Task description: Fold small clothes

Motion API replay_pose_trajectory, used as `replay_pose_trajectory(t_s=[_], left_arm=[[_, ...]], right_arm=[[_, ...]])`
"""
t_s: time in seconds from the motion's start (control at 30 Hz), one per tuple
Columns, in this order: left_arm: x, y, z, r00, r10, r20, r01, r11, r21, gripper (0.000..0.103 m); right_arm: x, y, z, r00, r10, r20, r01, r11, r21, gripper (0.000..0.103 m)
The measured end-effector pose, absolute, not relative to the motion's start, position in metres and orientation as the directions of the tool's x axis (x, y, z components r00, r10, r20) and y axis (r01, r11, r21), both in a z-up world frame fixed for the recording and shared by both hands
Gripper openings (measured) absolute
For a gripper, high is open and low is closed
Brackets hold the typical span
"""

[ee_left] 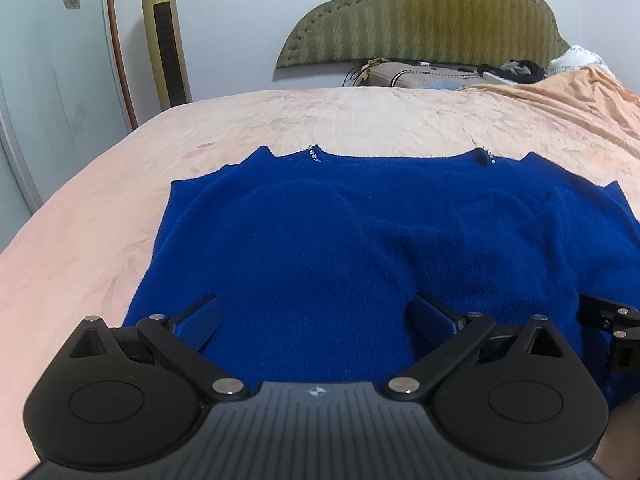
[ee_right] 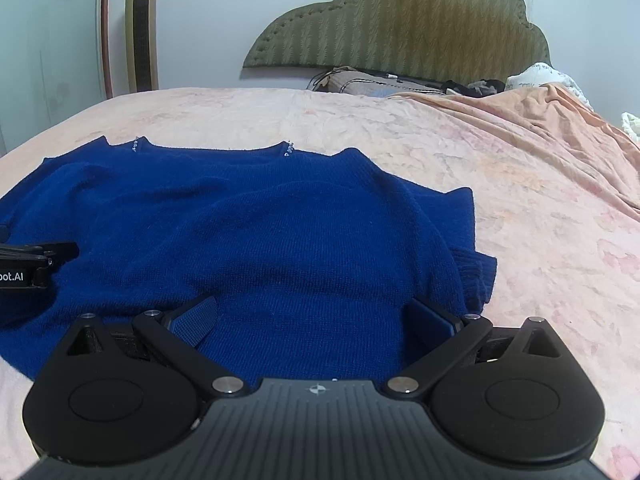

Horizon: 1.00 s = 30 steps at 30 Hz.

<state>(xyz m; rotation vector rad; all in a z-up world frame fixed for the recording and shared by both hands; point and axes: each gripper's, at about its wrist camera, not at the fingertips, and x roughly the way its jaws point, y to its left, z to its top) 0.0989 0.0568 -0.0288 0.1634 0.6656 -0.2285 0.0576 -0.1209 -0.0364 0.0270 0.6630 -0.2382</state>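
A blue knit sweater (ee_left: 360, 240) lies spread on the bed with its neckline toward the headboard and small beads at the collar. It also shows in the right wrist view (ee_right: 260, 232). My left gripper (ee_left: 316, 316) is open, its fingers wide apart over the sweater's near left part. My right gripper (ee_right: 312, 316) is open, its fingers wide apart over the sweater's near right part. The right gripper shows at the right edge of the left wrist view (ee_left: 616, 332). The left gripper shows at the left edge of the right wrist view (ee_right: 32, 264). Neither holds cloth.
The bed has a peach sheet (ee_left: 320, 120) with a rumpled orange blanket (ee_right: 520, 128) at the far right. A green headboard (ee_left: 432, 20), a pillow (ee_left: 420, 74) and dark items lie at the far end. A gold tower fan (ee_left: 164, 36) stands left of the bed.
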Motion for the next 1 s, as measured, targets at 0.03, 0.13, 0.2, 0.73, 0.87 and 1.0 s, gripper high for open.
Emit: replay_pose_trajectory(t_s=[0.03, 0.13, 0.2, 0.73, 0.87, 1.0], left_arm=[[0.098, 0.057, -0.028, 0.762, -0.154, -0.629, 0.261, 0.962, 0.080, 0.103], [0.098, 0.059, -0.026, 0.745, -0.160, -0.648, 0.260, 0.964, 0.061, 0.103], [0.098, 0.061, -0.023, 0.731, -0.167, -0.662, 0.266, 0.963, 0.050, 0.103], [0.086, 0.076, -0.009, 0.702, -0.196, -0.685, 0.315, 0.948, 0.052, 0.103], [0.080, 0.079, -0.005, 0.706, -0.207, -0.677, 0.322, 0.945, 0.047, 0.103], [0.074, 0.079, -0.003, 0.716, -0.205, -0.668, 0.328, 0.943, 0.063, 0.103]], right_arm=[[0.057, -0.120, -0.036, 0.761, -0.214, -0.612, 0.230, 0.972, -0.054, 0.103], [0.052, -0.116, -0.033, 0.763, -0.223, -0.606, 0.237, 0.970, -0.059, 0.103], [0.049, -0.114, -0.031, 0.766, -0.227, -0.602, 0.246, 0.968, -0.053, 0.102], [0.020, -0.103, -0.023, 0.775, -0.207, -0.597, 0.254, 0.967, -0.006, 0.098], [0.012, -0.095, -0.017, 0.804, -0.206, -0.557, 0.235, 0.972, -0.020, 0.098], [0.012, -0.092, -0.020, 0.788, -0.203, -0.581, 0.230, 0.973, -0.027, 0.098]])
